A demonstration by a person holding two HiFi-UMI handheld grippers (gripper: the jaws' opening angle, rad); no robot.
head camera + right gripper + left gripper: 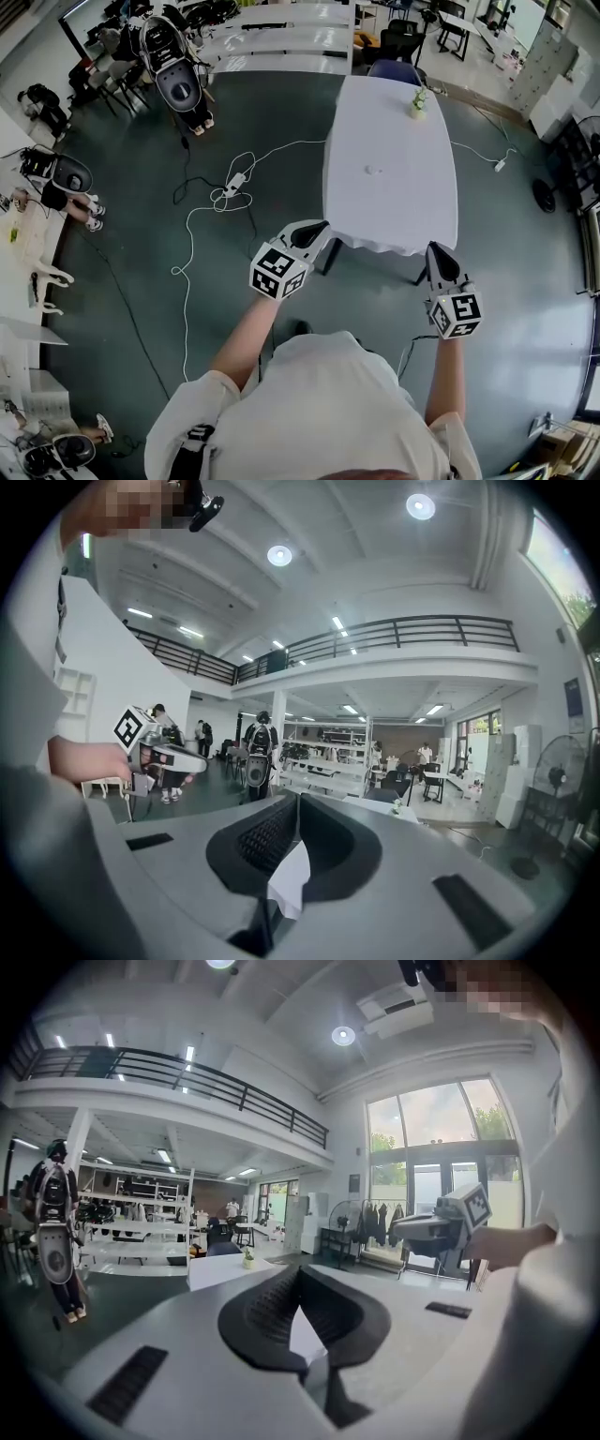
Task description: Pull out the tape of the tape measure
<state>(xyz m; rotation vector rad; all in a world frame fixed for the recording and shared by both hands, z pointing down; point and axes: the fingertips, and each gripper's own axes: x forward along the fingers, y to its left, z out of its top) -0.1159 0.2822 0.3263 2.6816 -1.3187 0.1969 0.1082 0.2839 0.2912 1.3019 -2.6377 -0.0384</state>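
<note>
Tape measure, prob. the small pale round item (368,170) mid white rectangular table (394,225), untouched; no tape out yet, whole task left. Left gripper (319,228) & right gripper (436,251) both closed tight, empty, near table's front edge. Small potted plant (417,101) at far end, well apart; path looks unblocked.

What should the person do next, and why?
Probably step closer and reach over the white table toward the small round object at its middle. The left gripper and right gripper are both shut and empty, at the table's near edge, well short of it.
</note>
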